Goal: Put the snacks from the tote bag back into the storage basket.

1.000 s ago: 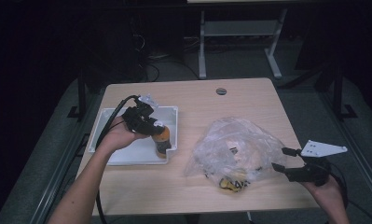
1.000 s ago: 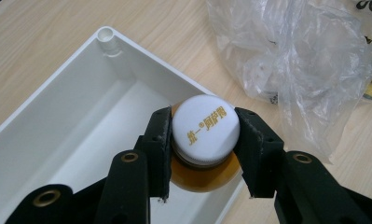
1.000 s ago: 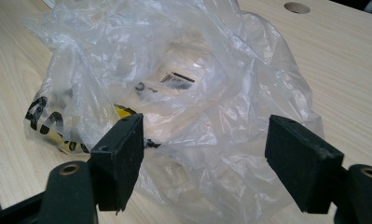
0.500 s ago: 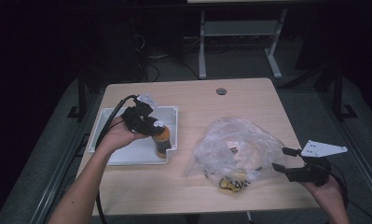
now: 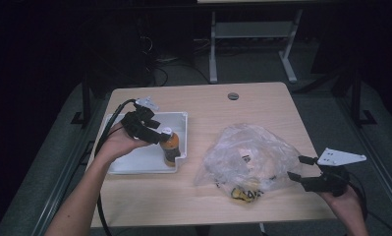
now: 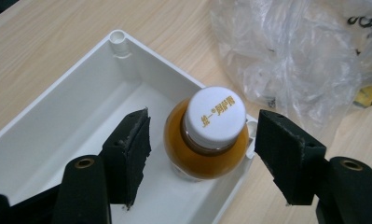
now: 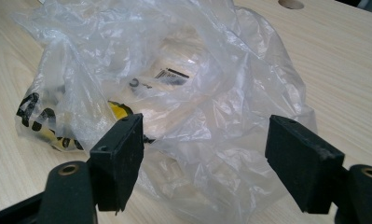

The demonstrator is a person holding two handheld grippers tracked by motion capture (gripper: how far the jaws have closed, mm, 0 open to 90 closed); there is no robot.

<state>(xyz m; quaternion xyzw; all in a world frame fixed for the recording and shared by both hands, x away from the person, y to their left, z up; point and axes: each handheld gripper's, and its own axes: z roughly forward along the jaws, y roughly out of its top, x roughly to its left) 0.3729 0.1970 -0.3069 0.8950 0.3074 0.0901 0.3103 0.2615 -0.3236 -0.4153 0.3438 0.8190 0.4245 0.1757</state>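
A small bottle [image 6: 207,140] of orange drink with a white cap stands upright in the near right corner of a white tray [image 5: 134,164]. My left gripper [image 6: 202,149] straddles the bottle [image 5: 170,146] from above; its jaws have just been opening and the pads stand clear of it on both sides. A crumpled clear plastic bag [image 5: 247,160] with yellow and black items inside lies on the table's right half. My right gripper [image 5: 295,169] is open at the bag's right edge, its jaws on either side of a bulge of the bag [image 7: 183,93] without pinching it.
The wooden table [image 5: 262,103] has a round cable hole [image 5: 233,96] near its far edge. The rest of the tray [image 6: 58,135] holds nothing. A black cable [image 5: 112,120] trails from my left gripper over the tray's left side. A metal frame stands on the floor beyond the table.
My left gripper's jaws have spread apart around the bottle, which stays standing in the tray. The right hand and the bag have not moved.
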